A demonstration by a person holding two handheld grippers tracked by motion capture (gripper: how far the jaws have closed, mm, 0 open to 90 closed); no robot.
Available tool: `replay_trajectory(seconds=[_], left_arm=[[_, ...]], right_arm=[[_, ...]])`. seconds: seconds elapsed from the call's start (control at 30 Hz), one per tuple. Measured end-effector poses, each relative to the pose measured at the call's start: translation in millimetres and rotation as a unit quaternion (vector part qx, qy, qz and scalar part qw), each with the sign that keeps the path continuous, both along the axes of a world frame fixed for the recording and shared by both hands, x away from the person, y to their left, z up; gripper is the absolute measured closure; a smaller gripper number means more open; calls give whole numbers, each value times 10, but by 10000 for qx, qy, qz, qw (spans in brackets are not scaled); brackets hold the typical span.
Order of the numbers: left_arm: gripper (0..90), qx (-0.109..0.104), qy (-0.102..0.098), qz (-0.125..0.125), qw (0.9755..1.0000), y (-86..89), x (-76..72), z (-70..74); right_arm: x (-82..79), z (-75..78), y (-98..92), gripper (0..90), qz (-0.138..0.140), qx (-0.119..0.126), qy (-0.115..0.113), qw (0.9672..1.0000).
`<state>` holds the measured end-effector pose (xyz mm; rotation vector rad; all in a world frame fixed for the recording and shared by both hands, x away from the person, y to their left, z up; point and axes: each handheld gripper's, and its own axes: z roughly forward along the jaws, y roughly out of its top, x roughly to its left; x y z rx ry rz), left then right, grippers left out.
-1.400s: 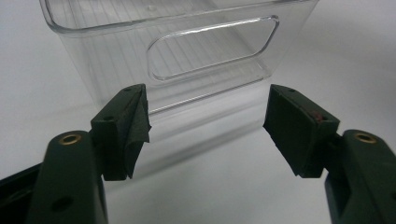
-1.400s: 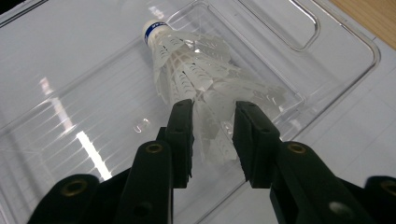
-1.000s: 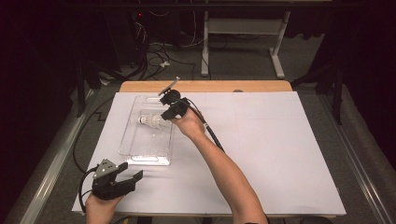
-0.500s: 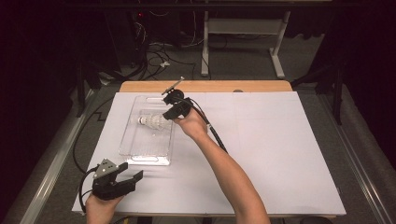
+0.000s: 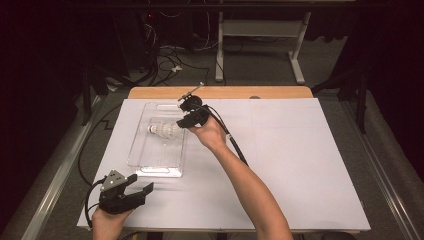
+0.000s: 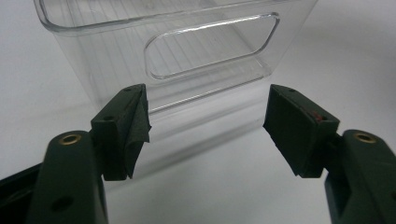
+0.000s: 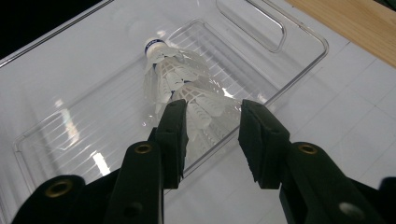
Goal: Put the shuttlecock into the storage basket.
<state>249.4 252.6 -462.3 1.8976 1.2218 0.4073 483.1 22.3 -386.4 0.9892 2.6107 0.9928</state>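
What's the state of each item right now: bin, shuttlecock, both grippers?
Clear plastic bin: upright on the white table cover, open top.
Shuttlecock: lying on its side inside the bin, cork end away from the right gripper.
Left gripper: open, empty, facing the bin's near handle end.
Right gripper: open, over the bin's rim, behind the shuttlecock's skirt.

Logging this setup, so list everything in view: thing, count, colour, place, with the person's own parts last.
Clear plastic bin: one, transparent, left part of the table.
Shuttlecock: one, white, lying inside the bin, far half.
Paper sheet: one, white, covering most of the table.
Table: one, wooden edge showing at the far side.
Left gripper: one, black, open, near corner before the bin.
Right gripper: one, black, jaws parted over the bin's edge by the shuttlecock.
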Motion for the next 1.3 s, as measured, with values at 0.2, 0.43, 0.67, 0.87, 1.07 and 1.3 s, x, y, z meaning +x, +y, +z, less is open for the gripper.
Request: replay_trajectory(seconds=[0.2, 0.43, 0.67, 0.87, 1.07, 1.3], left_arm=[[319, 9, 0, -1, 10000, -3, 0, 0], [319, 10, 8, 1, 10000, 0, 3, -1], [319, 6, 8, 4, 10000, 0, 3, -2], [319, 13, 16, 3, 10000, 5, 4, -2], [319, 2, 15, 10, 10000, 1, 3, -3], [319, 10, 23, 9, 10000, 6, 5, -4]], right_arm=[[-29, 14, -59, 620, 6, 26, -92, 10000], [-48, 41, -127, 619, -17, 115, -157, 9998], [-53, 27, -261, 613, -88, 123, -165, 9998], [-65, 27, -352, 613, -153, 166, -165, 9996], [-71, 2, -452, 612, -186, 182, -165, 9995], [-83, -7, -558, 611, -236, 220, -169, 9993]])
